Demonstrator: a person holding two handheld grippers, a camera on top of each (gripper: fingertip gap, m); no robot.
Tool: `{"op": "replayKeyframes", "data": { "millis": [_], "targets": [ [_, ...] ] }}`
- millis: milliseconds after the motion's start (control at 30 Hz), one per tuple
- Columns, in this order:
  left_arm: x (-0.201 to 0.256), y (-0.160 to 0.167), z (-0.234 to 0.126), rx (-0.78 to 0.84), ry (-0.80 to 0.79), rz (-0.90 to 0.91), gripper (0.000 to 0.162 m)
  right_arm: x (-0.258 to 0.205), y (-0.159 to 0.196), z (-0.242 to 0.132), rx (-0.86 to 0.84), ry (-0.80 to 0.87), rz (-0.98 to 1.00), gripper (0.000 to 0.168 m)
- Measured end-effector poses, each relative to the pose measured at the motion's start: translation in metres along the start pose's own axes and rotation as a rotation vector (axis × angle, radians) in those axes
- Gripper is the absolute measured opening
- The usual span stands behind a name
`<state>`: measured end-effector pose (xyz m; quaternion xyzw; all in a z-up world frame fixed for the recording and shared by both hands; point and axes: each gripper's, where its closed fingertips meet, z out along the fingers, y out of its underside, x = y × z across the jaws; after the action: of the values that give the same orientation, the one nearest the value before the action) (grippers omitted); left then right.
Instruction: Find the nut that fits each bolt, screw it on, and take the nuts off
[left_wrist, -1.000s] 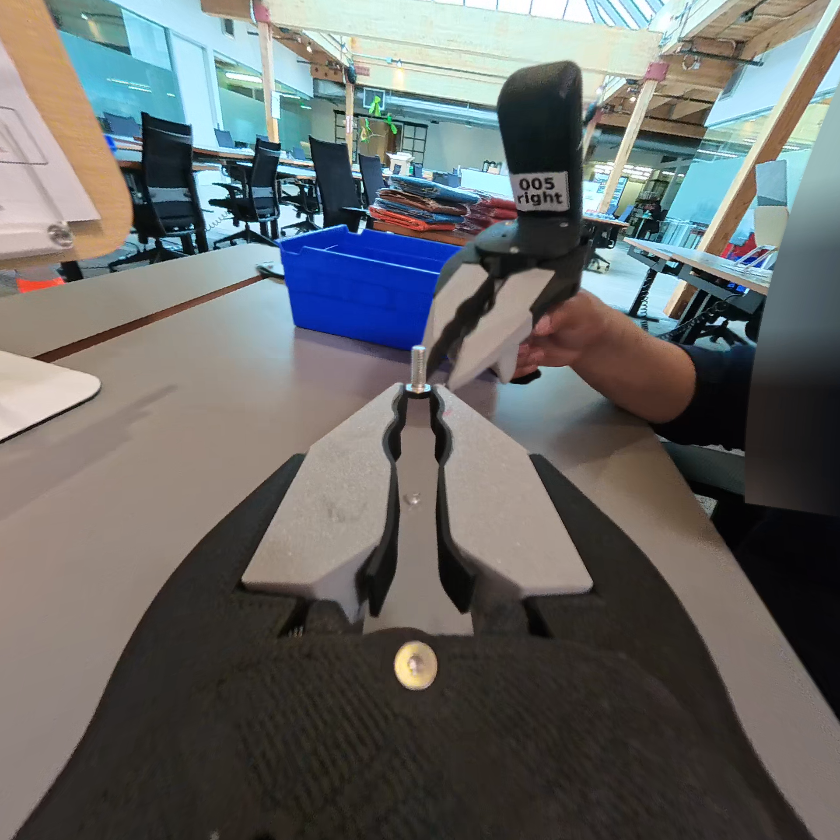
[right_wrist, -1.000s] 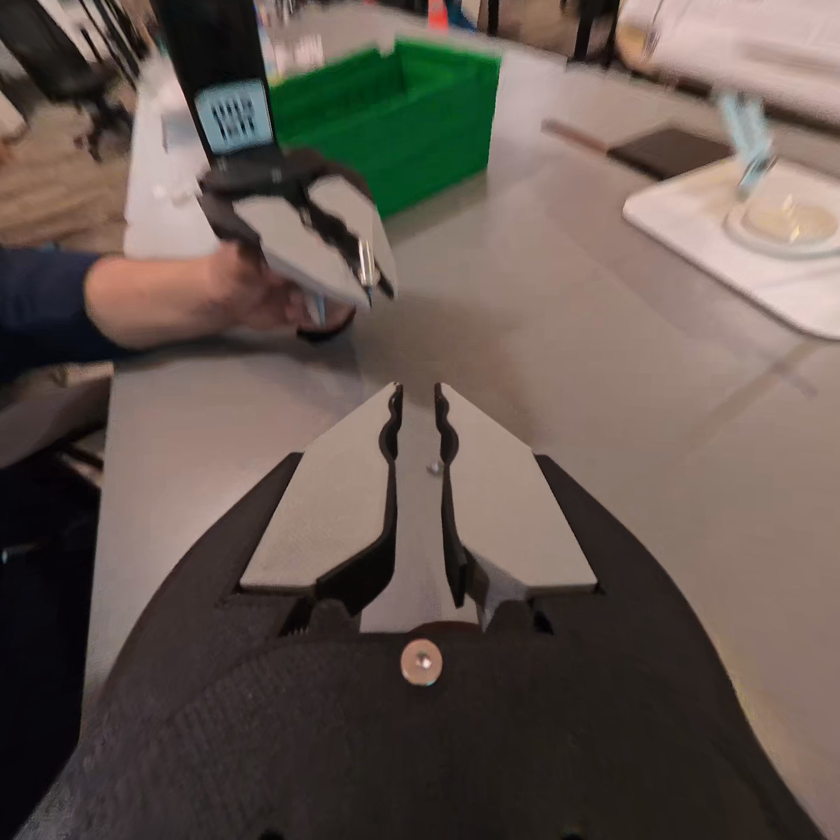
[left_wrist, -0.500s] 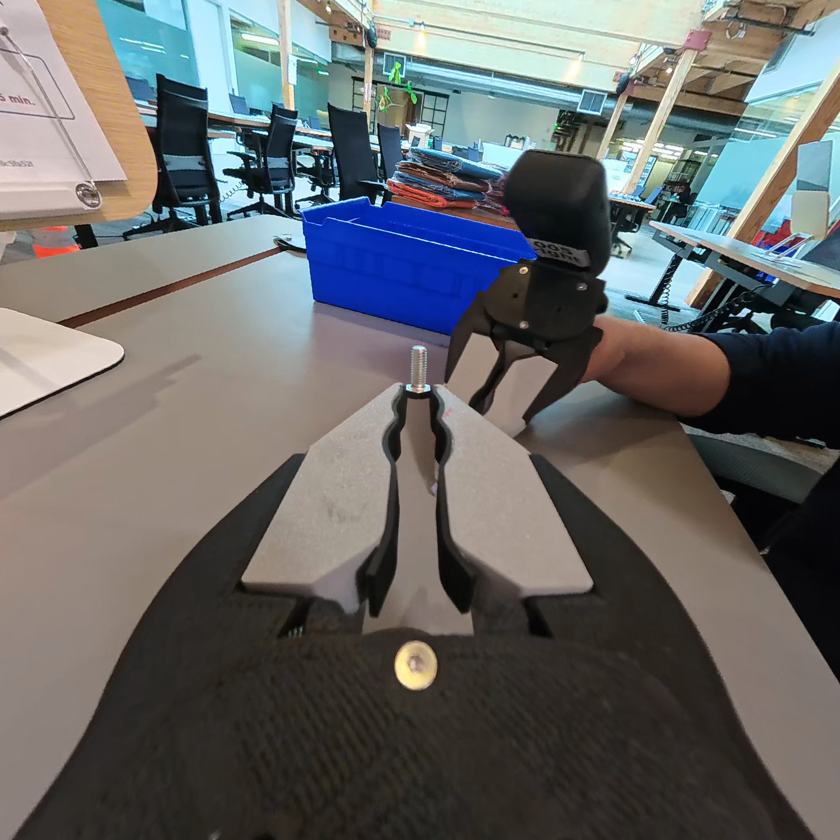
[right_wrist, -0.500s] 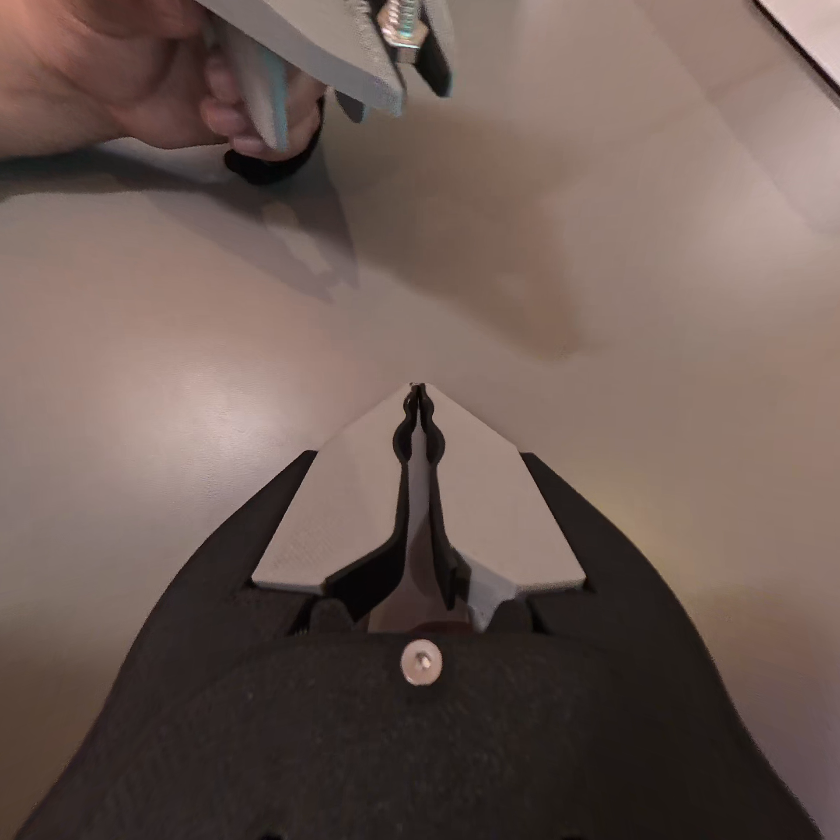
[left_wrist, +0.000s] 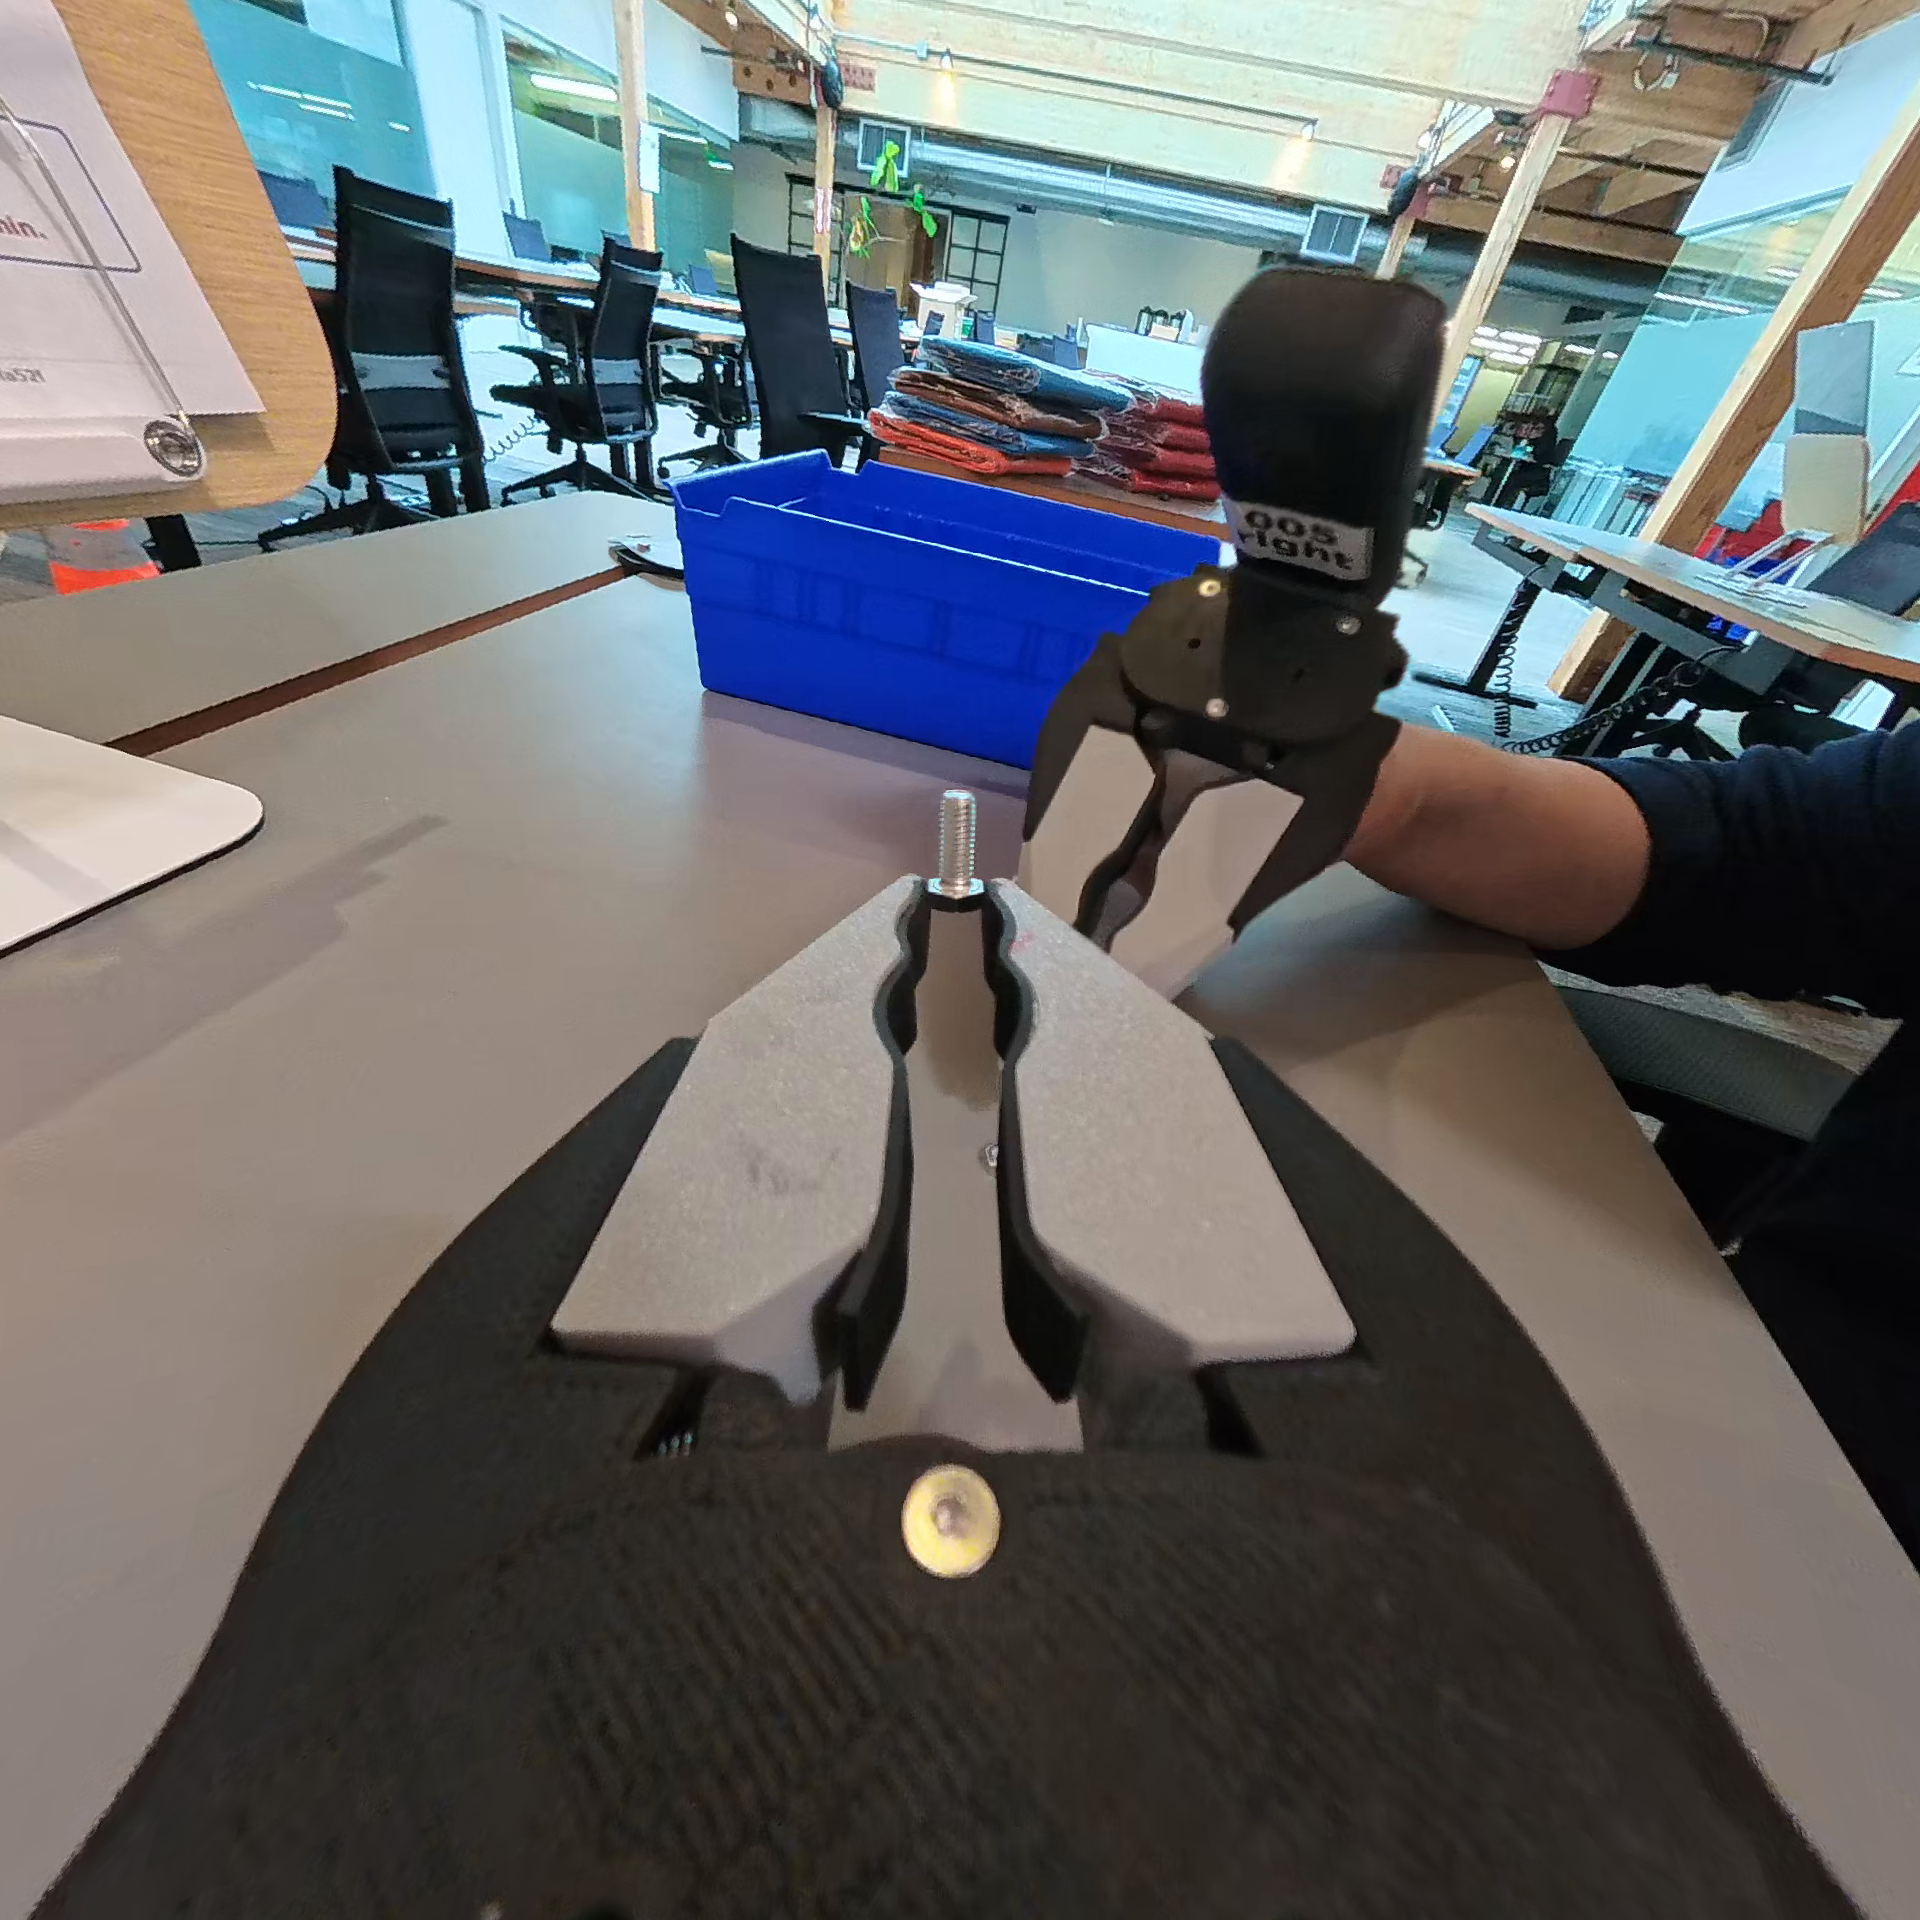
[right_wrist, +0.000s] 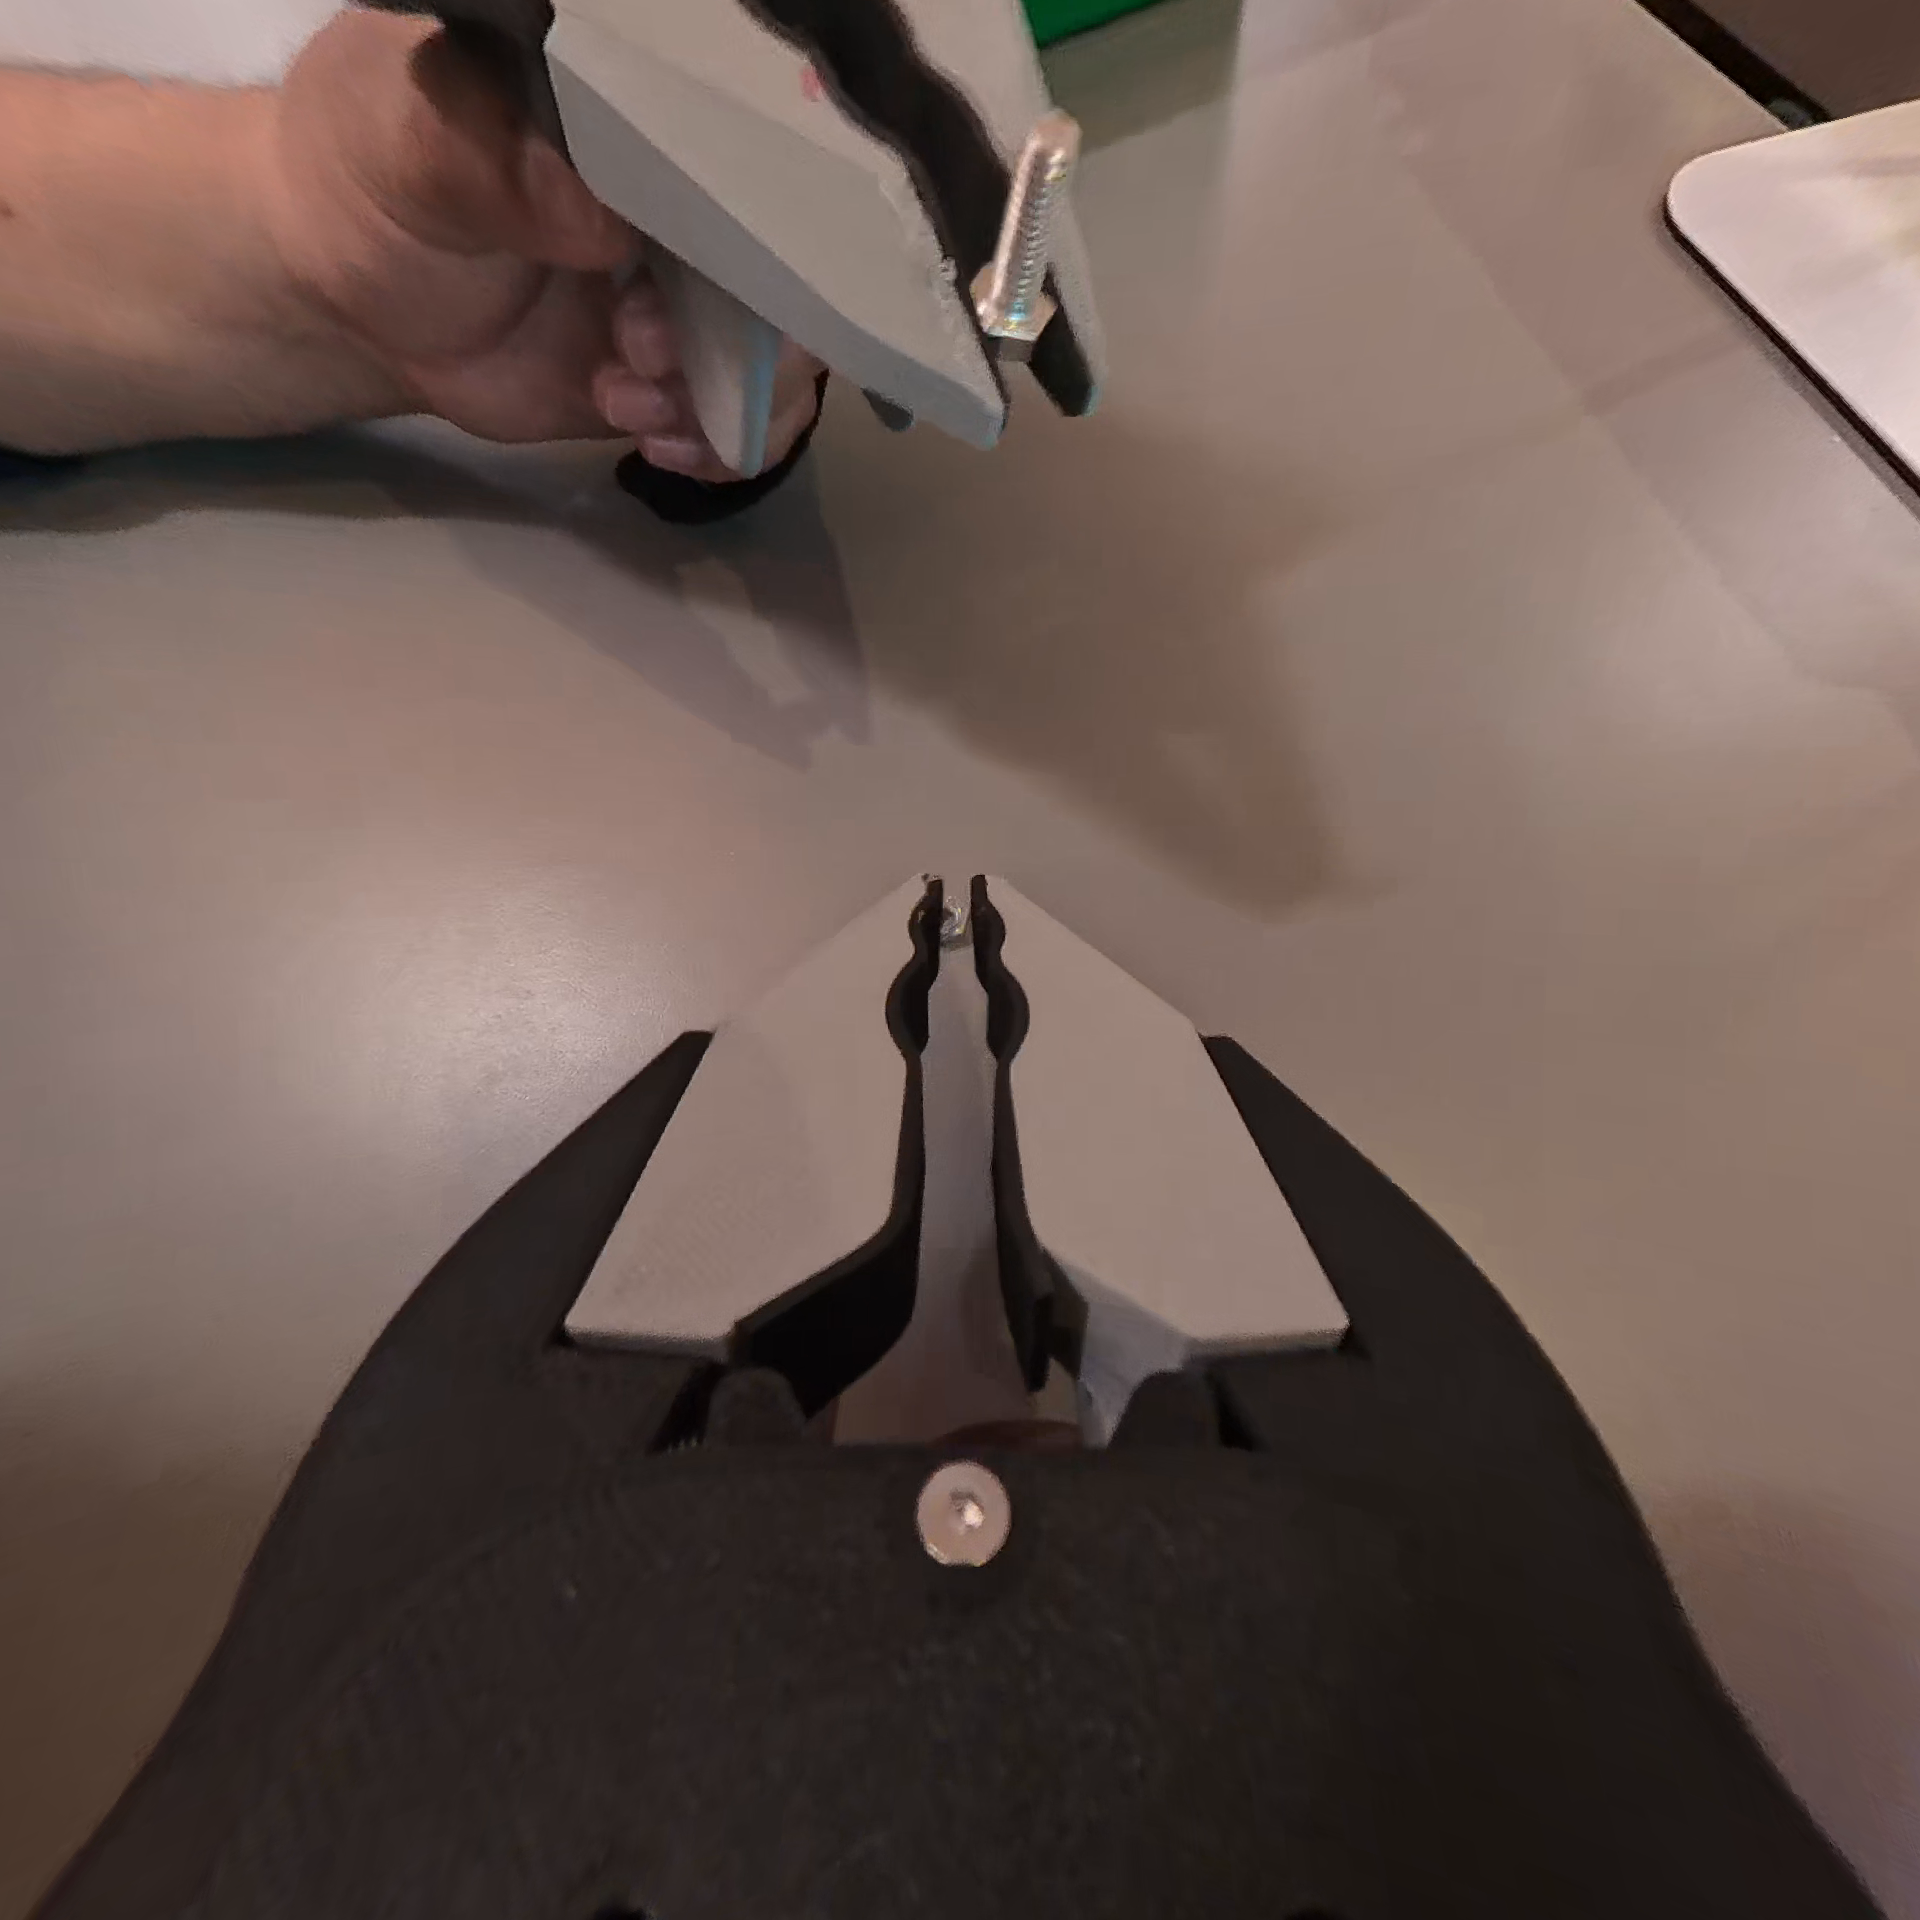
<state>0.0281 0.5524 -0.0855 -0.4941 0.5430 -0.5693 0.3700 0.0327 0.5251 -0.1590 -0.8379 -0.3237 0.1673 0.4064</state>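
Observation:
My left gripper (left_wrist: 956, 896) is shut on the hex head of a silver bolt (left_wrist: 957, 840), with the threaded shank pointing up and bare. The right wrist view shows the same bolt (right_wrist: 1031, 223) pinched at the left gripper's tips (right_wrist: 1023, 369), above the grey table (right_wrist: 416, 831). My right gripper (right_wrist: 956, 914) points down at the table, its pads almost together on a small silver nut (right_wrist: 952, 925) between the tips. In the left wrist view the right gripper (left_wrist: 1138, 925) stands just right of the bolt, its tips partly hidden behind my left finger.
A blue bin (left_wrist: 883, 623) stands on the table behind the bolt. A white tray (left_wrist: 94, 821) lies at the left and shows at the right wrist view's edge (right_wrist: 1818, 260). A person's hand (right_wrist: 416, 260) and sleeved arm (left_wrist: 1507, 831) hold the grippers. The table's edge runs close on the right. Spacing between my two grippers at the tips: around 8 cm.
The right gripper, open a second ago, tipped down to the table and shut tight on nothing visible. Now its pads stand slightly apart with the nut between them. The left gripper kept the bolt.

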Motion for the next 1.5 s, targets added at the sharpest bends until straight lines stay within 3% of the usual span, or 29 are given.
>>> {"op": "replayKeyframes", "data": {
  "millis": [100, 233, 500, 700, 933, 1333, 1500],
  "targets": [
    [0.01, -0.004, -0.002, 0.026, 0.067, 0.008, 0.007, -0.01, 0.008, 0.005, -0.04, -0.05, -0.104, 0.011],
    [0.038, 0.001, -0.007, 0.013, 0.284, 0.034, 0.007, -0.023, 0.015, 0.004, -0.019, -0.16, -0.277, 0.015],
    [0.029, -0.006, -0.013, 0.031, 0.228, 0.071, 0.008, -0.003, 0.007, 0.008, -0.005, -0.191, -0.353, 0.012],
    [0.012, -0.001, -0.008, -0.001, 0.135, 0.065, 0.007, 0.009, 0.007, 0.01, -0.073, -0.07, -0.147, 0.008],
    [0.014, -0.002, -0.007, 0.008, 0.14, 0.057, 0.007, -0.007, 0.007, 0.009, -0.048, 0.082, 0.019, 0.013],
    [0.019, -0.008, -0.009, 0.056, 0.163, 0.081, 0.007, -0.001, 0.016, 0.019, -0.082, 0.12, 0.077, 0.015],
    [0.02, -0.008, -0.008, 0.056, 0.165, 0.085, 0.007, 0.001, 0.017, 0.022, -0.086, 0.143, 0.054, 0.007]
  ]
}}
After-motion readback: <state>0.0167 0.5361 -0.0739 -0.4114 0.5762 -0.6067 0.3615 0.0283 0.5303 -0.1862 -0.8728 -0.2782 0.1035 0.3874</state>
